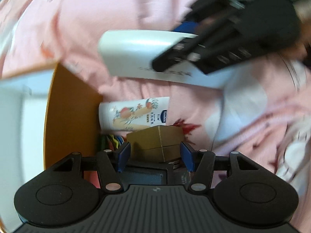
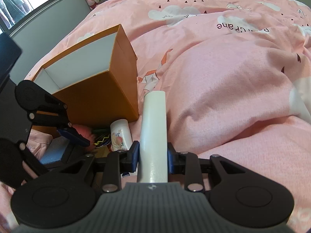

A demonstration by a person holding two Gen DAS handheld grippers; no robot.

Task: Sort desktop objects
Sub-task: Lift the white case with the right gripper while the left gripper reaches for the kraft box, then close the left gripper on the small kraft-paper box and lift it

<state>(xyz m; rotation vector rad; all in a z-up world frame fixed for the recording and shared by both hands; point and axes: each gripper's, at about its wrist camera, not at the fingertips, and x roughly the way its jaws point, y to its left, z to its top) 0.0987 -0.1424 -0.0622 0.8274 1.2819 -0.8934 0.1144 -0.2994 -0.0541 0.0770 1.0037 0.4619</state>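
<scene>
Right tool (image 2: 152, 158) pinching white tube (image 2: 154, 128) near its base; light, smooth, likely slippery. Left tool (image 1: 155, 155) spread around small cardboard box (image 1: 155, 142), pads apparently not pressing; stiff, light, best gripped on flat sides.

The left wrist view looks straight down from close above the pink bed (image 1: 243, 116), its own fingers (image 1: 124, 156) at 6 o'clock and the frame blurred. The right wrist view tilts down and forward across the bed (image 2: 223, 89), reaching the window (image 2: 21, 2) at 10 o'clock. Both views share the orange box (image 1: 72, 116) (image 2: 101, 97), the printed bottle (image 1: 134, 114) (image 2: 120, 136) and the white tube (image 1: 147, 56) (image 2: 154, 136). Each camera catches the other gripper: the right gripper (image 1: 180, 64) at 1 o'clock, the left gripper (image 2: 73, 136) at 9 o'clock.
</scene>
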